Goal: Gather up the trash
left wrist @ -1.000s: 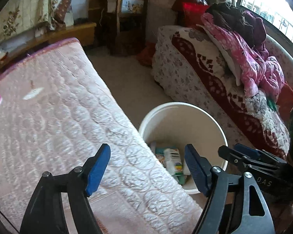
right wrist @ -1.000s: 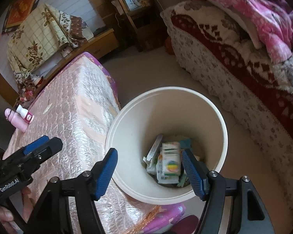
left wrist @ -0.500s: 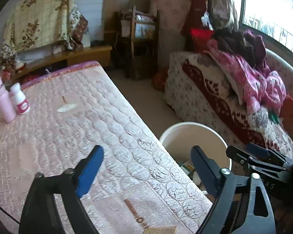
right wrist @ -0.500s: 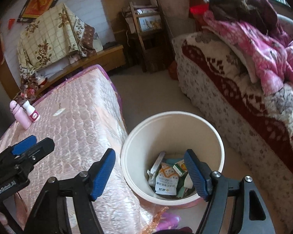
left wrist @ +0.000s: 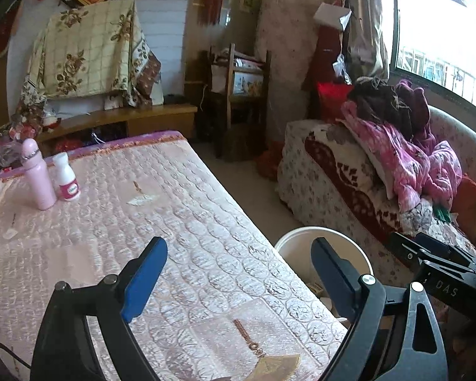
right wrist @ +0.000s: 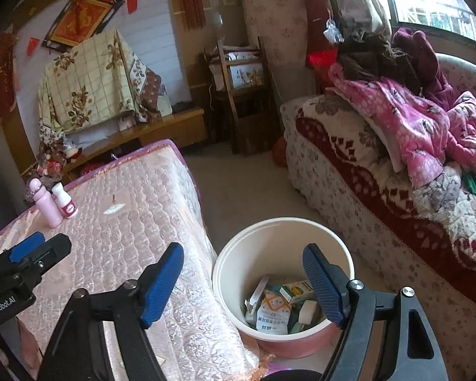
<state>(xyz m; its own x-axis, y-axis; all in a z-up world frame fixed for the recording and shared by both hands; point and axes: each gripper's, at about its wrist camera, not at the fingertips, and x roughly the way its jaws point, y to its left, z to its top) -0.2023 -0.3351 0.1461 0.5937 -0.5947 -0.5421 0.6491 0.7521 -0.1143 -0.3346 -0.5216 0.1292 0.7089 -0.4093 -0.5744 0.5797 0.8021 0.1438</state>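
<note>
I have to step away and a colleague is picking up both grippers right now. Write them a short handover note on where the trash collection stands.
Left gripper: open, empty, above the quilted table.
Right gripper: open, empty, above the bucket's near rim.
White bucket: on the floor between table and sofa; cartons and packets already lie inside.
Left on the table: pink bottle and small white bottle, upright side by side at the far left, plus a white scrap mid-table.
Likely next: the scrap, and the bottles if they count as trash.
</note>
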